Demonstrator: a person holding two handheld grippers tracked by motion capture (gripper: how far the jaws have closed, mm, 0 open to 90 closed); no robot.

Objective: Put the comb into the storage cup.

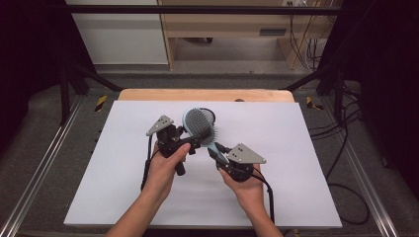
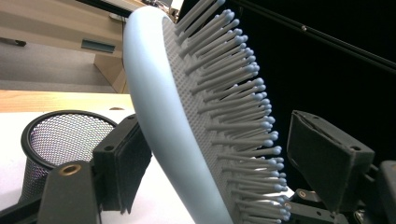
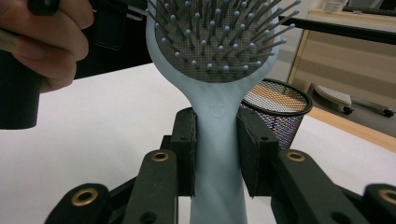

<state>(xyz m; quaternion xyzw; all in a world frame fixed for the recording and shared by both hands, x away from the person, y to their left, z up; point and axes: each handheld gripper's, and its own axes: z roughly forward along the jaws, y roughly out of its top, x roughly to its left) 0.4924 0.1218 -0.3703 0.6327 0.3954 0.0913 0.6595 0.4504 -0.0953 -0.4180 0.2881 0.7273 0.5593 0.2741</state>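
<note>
A pale blue hairbrush [image 1: 200,126] with grey bristles is held up over the white table [image 1: 296,148]. My right gripper [image 1: 216,150] is shut on its handle [image 3: 217,177], pads pressing both sides. My left gripper [image 1: 195,136] straddles the brush head [image 2: 159,116]. Its left pad [image 2: 126,158] sits by the brush's smooth back. Its right pad [image 2: 322,158] stands a little apart from the bristle tips, so the left gripper is open. In the right gripper view the hand holding the left gripper is at the upper left.
A black wire-mesh cup [image 2: 60,140] stands on the table just behind the brush; its rim [image 1: 210,112] peeks out past the brush head. The table's wooden far edge [image 1: 205,95] lies beyond. Black frame bars and cables run along both sides.
</note>
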